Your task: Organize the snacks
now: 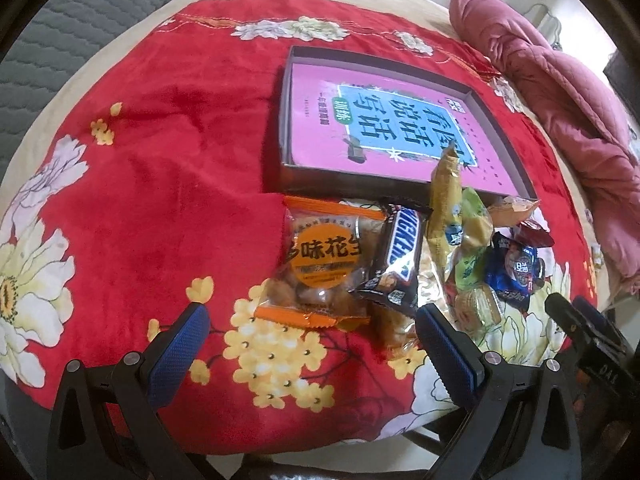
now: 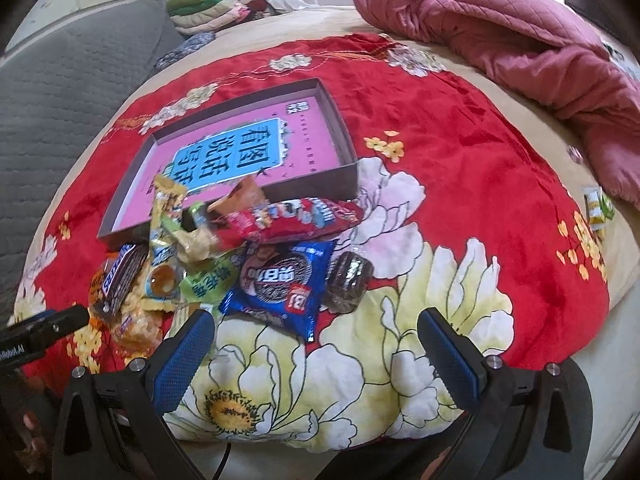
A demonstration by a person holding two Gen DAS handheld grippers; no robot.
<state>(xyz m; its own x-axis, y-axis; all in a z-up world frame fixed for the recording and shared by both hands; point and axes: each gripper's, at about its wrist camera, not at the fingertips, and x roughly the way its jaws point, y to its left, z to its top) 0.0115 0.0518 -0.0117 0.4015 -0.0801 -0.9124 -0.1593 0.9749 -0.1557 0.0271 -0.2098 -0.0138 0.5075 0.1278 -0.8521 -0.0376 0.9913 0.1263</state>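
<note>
- A loose heap of wrapped snacks lies on a red plush blanket with large white and yellow flowers (image 2: 460,184), pressed against the near wall of a shallow dark cardboard box (image 2: 320,178) whose floor is covered by a pink sheet with a blue title panel.
- At the left end of the heap sits a clear peanut packet with orange ends and a round orange label (image 1: 320,264); a dark brown Snickers bar (image 1: 394,256) leans across its right edge.
- A tall yellow wrapper (image 1: 446,196) stands up over the box's near wall, with green-and-yellow packets just beside it.
- A blue biscuit packet showing a dark sandwich cookie (image 2: 280,284) lies at the near right of the heap; a round dark chocolate cake in clear wrap (image 2: 347,280) touches its right side, and a long red packet (image 2: 288,220) lies behind them, along the box wall.
- The left gripper (image 1: 312,330) hovers with its blue-padded fingers spread wide around the near end of the peanut packet, holding nothing.
- The right gripper (image 2: 316,338) is likewise wide open and empty, just short of the blue packet.
- A crumpled pink quilted cover (image 2: 520,28) lies well apart on the right; a small green-and-yellow packet (image 2: 598,208) sits alone near it.
</note>
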